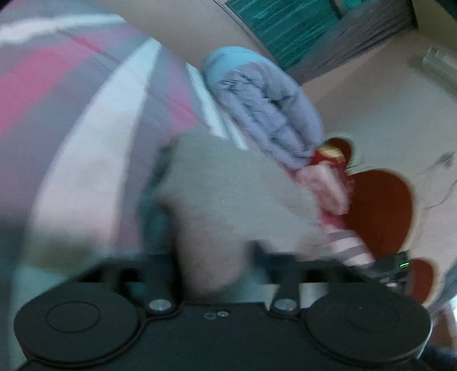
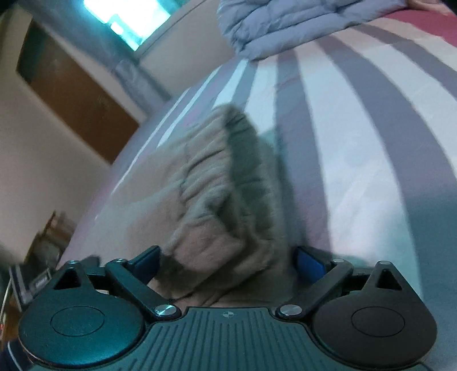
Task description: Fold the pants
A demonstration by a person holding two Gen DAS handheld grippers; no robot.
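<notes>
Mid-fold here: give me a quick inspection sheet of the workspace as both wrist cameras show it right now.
Surface: striped bedspread, grey, white and pink bands.
Job's things: beige pants, ribbed waistband bunched up, cloth reaching between both grippers.
Clutter: folded lilac quilt on the bed; pink and red bundle at the bed's edge.
Grippers: left gripper blurred, cloth between the fingers, grip unclear; right gripper wide apart around the pants, pad contact unclear.
Cables: thin wire on the floor.
Surroundings: window, brown door, red floor patches.
</notes>
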